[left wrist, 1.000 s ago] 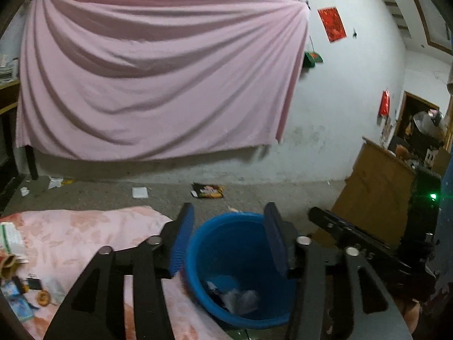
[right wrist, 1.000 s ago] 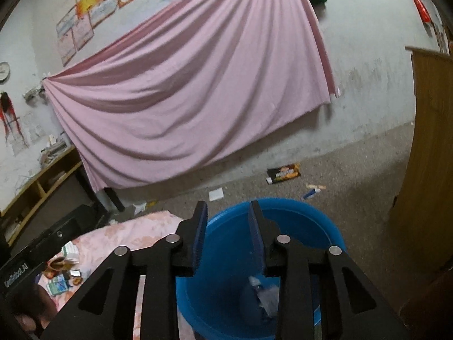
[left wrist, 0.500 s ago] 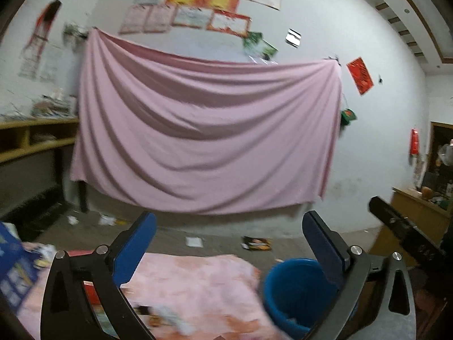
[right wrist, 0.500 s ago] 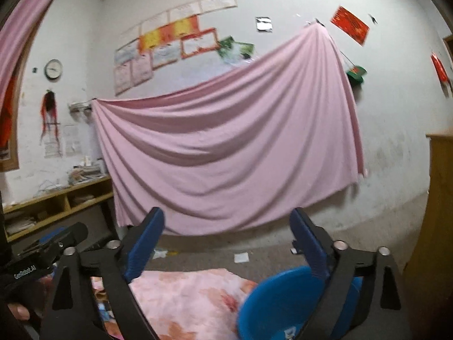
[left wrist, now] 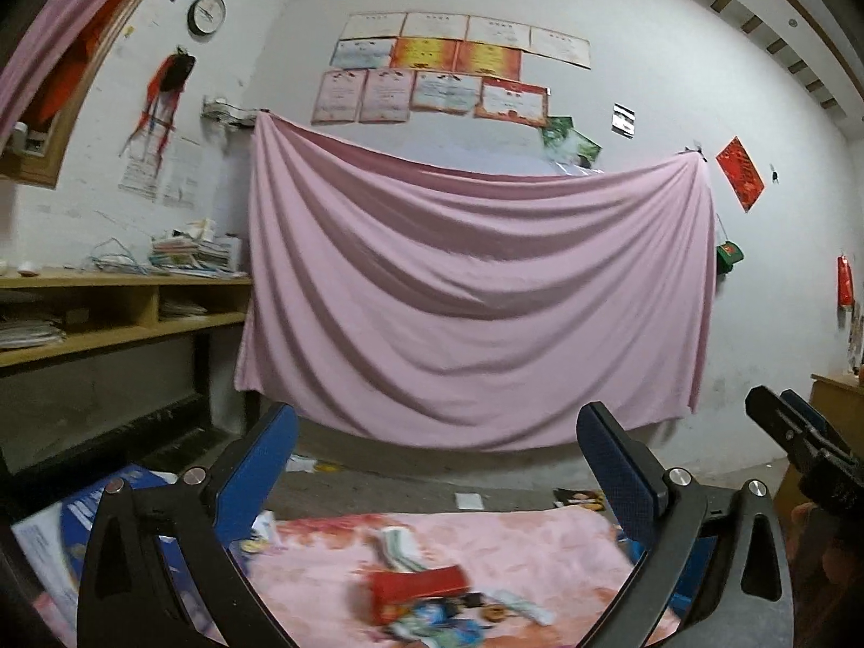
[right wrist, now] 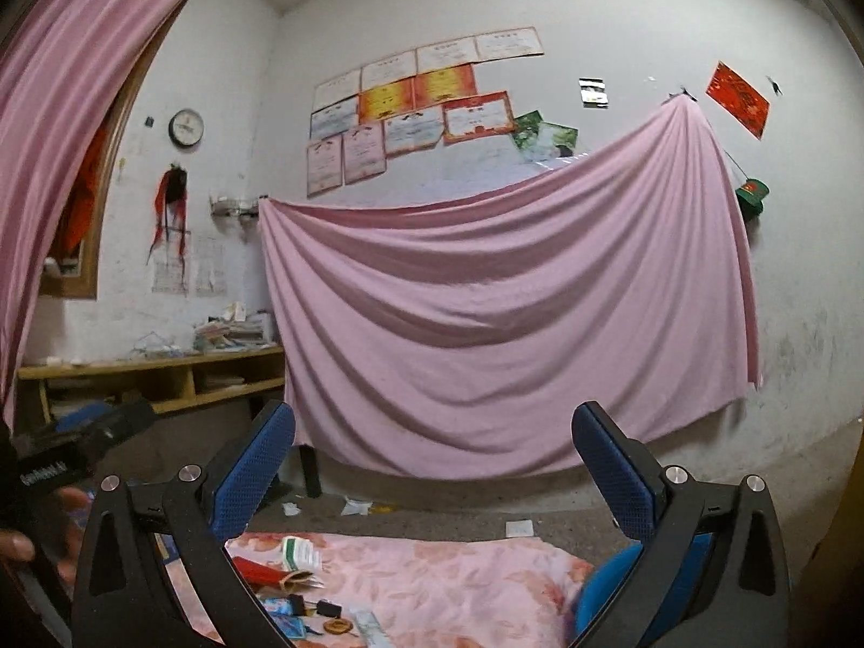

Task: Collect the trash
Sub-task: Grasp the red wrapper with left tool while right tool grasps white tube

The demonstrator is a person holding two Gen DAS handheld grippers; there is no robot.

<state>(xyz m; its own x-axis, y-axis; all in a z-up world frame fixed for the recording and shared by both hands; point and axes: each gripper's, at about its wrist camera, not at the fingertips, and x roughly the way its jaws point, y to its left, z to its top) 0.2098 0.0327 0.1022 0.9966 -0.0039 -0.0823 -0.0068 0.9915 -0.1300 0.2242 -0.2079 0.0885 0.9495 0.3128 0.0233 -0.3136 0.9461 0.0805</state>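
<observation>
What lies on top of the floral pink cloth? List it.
On the floral cloth lie a red box, colourful wrappers and a white-green packet. Its near part is hidden behind the gripper frames.

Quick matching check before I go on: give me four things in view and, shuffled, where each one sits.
Things:
1. red box
2. blue bin
3. stack of books
4. white scrap of paper

Places:
A. on the bare floor beyond the cloth
B. on the flowered pink cloth
C. on top of the wooden shelf
D. at the cloth's right edge, behind the right gripper's finger

Pairs: 1-B, 2-D, 3-C, 4-A
</observation>
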